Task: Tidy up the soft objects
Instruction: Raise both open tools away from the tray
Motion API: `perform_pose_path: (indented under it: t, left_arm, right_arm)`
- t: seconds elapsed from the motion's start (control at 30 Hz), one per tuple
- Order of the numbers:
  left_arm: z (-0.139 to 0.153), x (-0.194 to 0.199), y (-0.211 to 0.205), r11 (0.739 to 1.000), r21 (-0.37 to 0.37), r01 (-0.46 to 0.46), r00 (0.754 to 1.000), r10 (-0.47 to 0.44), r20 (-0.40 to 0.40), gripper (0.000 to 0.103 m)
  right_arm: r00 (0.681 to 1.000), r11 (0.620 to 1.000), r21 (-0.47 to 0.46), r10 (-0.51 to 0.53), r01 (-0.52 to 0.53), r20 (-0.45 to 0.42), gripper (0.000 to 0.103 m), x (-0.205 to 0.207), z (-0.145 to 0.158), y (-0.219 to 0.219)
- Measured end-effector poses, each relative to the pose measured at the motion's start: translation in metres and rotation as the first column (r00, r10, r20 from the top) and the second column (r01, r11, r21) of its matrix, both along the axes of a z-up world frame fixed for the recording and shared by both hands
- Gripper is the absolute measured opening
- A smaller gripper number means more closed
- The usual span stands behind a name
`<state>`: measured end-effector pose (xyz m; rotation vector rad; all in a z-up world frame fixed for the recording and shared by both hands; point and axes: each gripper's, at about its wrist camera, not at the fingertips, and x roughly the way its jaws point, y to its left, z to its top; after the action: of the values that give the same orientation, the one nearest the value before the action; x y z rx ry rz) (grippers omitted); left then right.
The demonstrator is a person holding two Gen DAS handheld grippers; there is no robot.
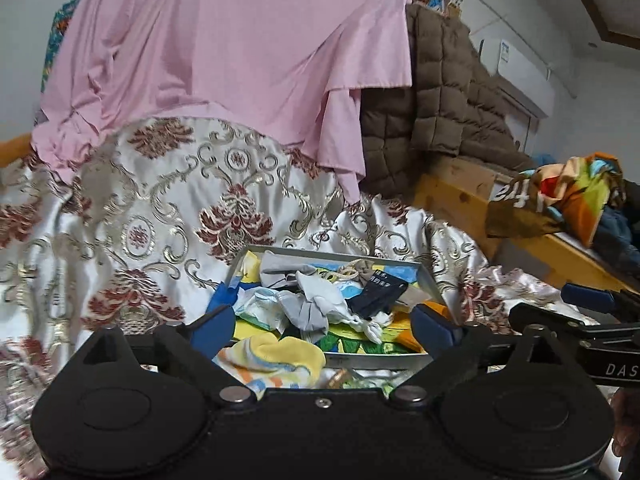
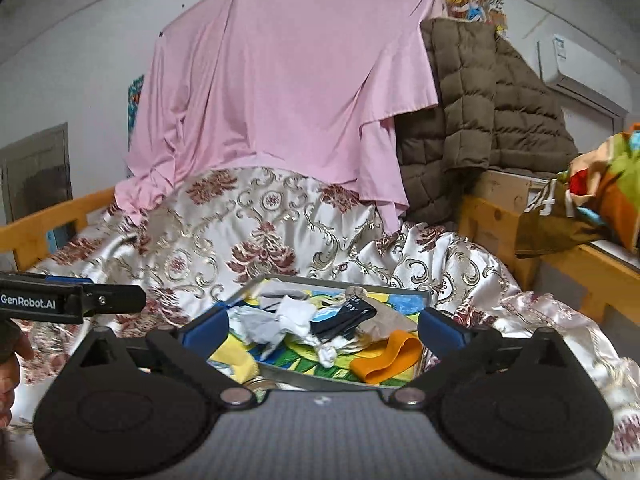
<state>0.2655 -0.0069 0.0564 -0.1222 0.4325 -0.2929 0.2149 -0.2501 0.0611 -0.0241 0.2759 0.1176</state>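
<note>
A grey-rimmed tray [image 1: 332, 255] with a cartoon-printed floor lies on the bedspread, and it also shows in the right wrist view as the tray [image 2: 344, 281]. It holds several soft items: a black sock with white lettering [image 1: 378, 294], crumpled grey-white cloth [image 1: 316, 306], a yellow striped cloth [image 1: 276, 356] draped over the near rim, and an orange band [image 2: 386, 360]. My left gripper [image 1: 324, 326] hovers open just before the tray with nothing between its blue pads. My right gripper [image 2: 325, 326] is likewise open and holds nothing. The two grippers sit side by side.
A cream satin bedspread with red and gold flowers [image 1: 160, 216] covers the bed. A pink sheet [image 2: 288, 80] and a brown quilted coat [image 2: 480, 112] hang behind. A wooden bed frame [image 2: 496, 220] and colourful bedding [image 1: 580, 192] lie to the right. A hand [image 2: 8, 380] is at the left edge.
</note>
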Motion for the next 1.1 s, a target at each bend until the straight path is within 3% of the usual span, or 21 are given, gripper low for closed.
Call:
perform_pose_path:
  t: [0.27, 0.47, 0.6, 0.73, 1.1]
  left_arm:
    - [0.022, -0.066, 0.018, 1.0, 0.009, -0.018, 0.998, 0.018, 0.063, 0.102]
    - [0.008, -0.114, 0.035, 0.998, 0.014, -0.053, 0.994, 0.051, 0.098, 0.102]
    - [-0.011, -0.135, 0.045, 0.997, 0.012, -0.071, 0.995, 0.07, 0.073, 0.102]
    - [-0.031, -0.146, 0.045, 0.997, 0.056, -0.058, 0.998, 0.057, 0.018, 0.102]
    - [-0.061, -0.156, 0.038, 0.992, 0.125, -0.002, 0.999, 0.008, -0.046, 0.102]
  right_arm:
    - [0.999, 0.997, 0.056, -0.047, 0.046, 0.016, 0.103, -0.061, 0.001, 0.008]
    - [0.991, 0.991, 0.071, -0.108, 0.114, -0.084, 0.103, -0.093, -0.015, 0.021]
    - [0.981, 0.987, 0.019, -0.159, 0.162, -0.109, 0.103, -0.114, -0.026, 0.033]
    - [0.974, 0.981, -0.012, -0.194, 0.194, -0.116, 0.103, -0.132, -0.035, 0.043]
    - [0.963, 0.975, -0.064, -0.22, 0.212, -0.153, 0.103, -0.138, -0.064, 0.052]
